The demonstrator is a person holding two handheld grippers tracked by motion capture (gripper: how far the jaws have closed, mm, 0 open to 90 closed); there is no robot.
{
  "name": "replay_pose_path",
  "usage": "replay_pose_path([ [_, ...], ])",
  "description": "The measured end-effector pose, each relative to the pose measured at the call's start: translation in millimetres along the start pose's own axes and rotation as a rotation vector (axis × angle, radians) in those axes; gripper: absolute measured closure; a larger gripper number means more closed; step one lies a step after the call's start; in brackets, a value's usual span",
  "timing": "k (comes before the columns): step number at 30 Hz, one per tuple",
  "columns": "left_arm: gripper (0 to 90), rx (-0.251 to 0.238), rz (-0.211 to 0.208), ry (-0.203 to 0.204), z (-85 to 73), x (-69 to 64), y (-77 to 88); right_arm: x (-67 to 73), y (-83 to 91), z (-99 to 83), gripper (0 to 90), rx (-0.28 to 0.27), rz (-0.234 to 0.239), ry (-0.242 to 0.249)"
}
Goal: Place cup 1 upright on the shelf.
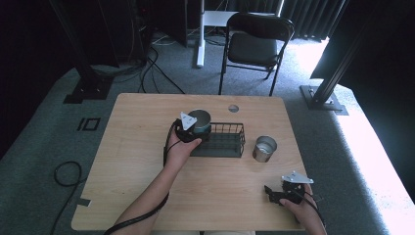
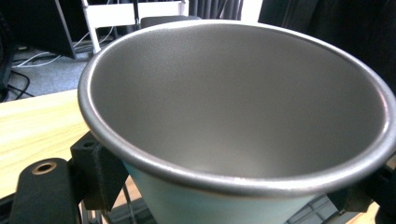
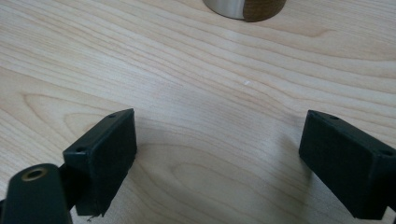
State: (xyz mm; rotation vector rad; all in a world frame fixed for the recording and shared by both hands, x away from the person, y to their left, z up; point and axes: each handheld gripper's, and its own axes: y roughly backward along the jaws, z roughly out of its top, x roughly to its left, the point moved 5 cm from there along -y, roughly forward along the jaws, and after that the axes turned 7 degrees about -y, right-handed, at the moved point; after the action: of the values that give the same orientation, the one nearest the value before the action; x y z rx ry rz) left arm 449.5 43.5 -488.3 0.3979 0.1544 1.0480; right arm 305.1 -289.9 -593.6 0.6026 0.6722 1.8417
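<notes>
High view: black wire basket (image 1: 226, 142) on wooden table (image 1: 147, 161); pale-blue, grey-lined metal cup (image 1: 199, 121) hung over its left end, pinched by left gripper (image 1: 188, 131). Judged light, rigid, slick: grip the rim. Right gripper (image 1: 272, 192) stood spread, empty.

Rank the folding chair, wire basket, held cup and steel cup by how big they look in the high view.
1. Folding chair, though it stands farther off.
2. Wire basket.
3. Held cup and steel cup look alike; the left tool hides part of the held one.
</notes>
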Motion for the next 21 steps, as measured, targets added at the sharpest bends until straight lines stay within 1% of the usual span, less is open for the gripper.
replay_pose_path([
  [2,16.2,0.004,0.003,-0.002,-2.0,-0.2,-1.4,0.0,0.0,0.0,10.8,0.000,0.000,0.000],
  [4,16.3,0.006,0.003,-0.010,-4.2,-0.8,-2.9,0.0,0.0,0.0,10.7,0.000,0.000,0.000],
  [6,16.3,0.019,0.004,-0.022,-7.4,-1.5,-4.6,0.0,0.0,0.0,10.7,0.000,0.000,0.000],
  [10,16.3,0.026,0.004,-0.025,-12.7,-3.6,-7.1,0.0,0.0,0.0,10.8,0.000,0.000,0.000],
  [13,16.3,0.016,0.009,-0.033,-13.5,-4.3,-8.4,0.0,0.0,0.0,10.7,0.000,0.000,0.000],
  [15,16.3,0.018,0.014,-0.048,-14.0,-5.4,-8.5,0.0,0.0,0.0,10.8,0.000,0.000,0.000],
  [18,16.2,0.019,0.021,-0.046,-14.3,-5.9,-7.8,0.0,0.0,0.0,10.8,0.000,0.000,0.000],
  [21,15.1,0.018,0.020,-0.052,-13.6,-5.6,-5.6,0.0,0.0,0.0,10.8,0.000,0.000,0.000],
])
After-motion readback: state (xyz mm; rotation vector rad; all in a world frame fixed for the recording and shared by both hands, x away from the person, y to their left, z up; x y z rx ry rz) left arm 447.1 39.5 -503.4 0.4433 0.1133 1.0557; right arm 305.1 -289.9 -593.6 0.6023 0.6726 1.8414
